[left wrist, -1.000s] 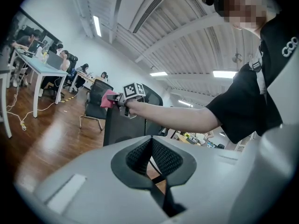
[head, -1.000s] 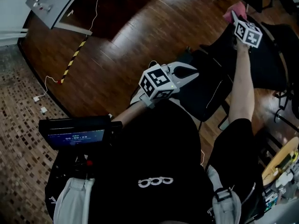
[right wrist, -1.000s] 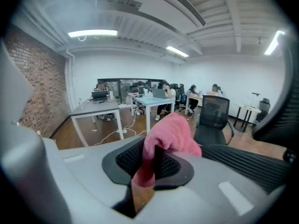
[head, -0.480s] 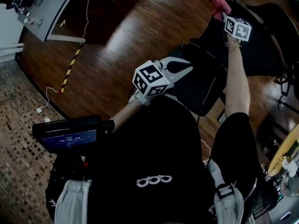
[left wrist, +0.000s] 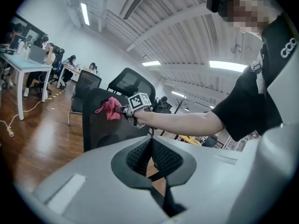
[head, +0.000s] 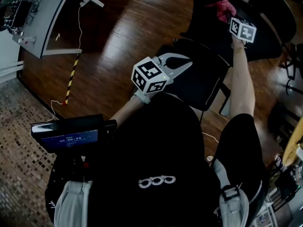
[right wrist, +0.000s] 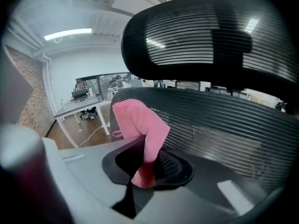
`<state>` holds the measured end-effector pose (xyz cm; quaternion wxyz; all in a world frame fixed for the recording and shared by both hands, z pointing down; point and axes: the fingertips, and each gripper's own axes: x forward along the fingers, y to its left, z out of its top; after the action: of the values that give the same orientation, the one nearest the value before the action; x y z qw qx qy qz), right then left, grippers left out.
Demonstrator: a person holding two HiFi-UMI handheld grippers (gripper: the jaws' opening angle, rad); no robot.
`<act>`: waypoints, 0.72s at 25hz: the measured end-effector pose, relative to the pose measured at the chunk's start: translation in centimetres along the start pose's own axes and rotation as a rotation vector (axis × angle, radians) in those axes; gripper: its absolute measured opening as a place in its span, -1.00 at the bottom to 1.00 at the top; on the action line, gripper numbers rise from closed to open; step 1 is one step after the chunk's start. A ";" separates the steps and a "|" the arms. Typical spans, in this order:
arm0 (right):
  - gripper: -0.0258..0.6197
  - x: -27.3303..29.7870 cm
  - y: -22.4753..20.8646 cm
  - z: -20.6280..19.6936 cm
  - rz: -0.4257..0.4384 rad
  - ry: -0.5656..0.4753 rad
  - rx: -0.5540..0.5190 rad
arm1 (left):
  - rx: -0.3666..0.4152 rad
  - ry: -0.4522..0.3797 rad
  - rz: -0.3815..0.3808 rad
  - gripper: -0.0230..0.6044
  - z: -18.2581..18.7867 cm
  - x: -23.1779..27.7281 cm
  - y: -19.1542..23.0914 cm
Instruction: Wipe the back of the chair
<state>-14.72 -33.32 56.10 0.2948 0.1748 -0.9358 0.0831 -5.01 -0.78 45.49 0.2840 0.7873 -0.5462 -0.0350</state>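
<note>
A black mesh office chair [head: 201,77] stands in front of me; its back [right wrist: 224,125] and headrest [right wrist: 201,36] fill the right gripper view. My right gripper [head: 226,14] is shut on a pink cloth [head: 221,8], which it holds against the upper part of the back. In its own view the pink cloth [right wrist: 140,125] stands up out of the jaws, just in front of the mesh. My left gripper [head: 182,64] hovers over the seat, shut and with nothing in it. The left gripper view shows the chair back [left wrist: 100,120] and the pink cloth [left wrist: 110,108] from the side.
A grey desk [head: 42,18] stands far left, with cables and a yellow-black tape strip [head: 71,79] on the wood floor. A second black chair [head: 270,27] is close behind the first. People sit at desks [left wrist: 28,59] far left in the left gripper view.
My right gripper has carried the pink cloth leftwards along the top of the chair back. The left gripper stays over the seat. The head view has shifted towards the chair.
</note>
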 end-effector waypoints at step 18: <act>-0.77 -10.2 -13.3 -5.7 -0.224 -0.014 0.148 | 0.035 0.038 -0.063 -0.95 0.6 3.3 -2.4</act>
<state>1.09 -41.30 55.47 0.2820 0.3002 -0.9037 0.1171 -1.87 -3.38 44.72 0.2793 0.8094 -0.5163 -0.0195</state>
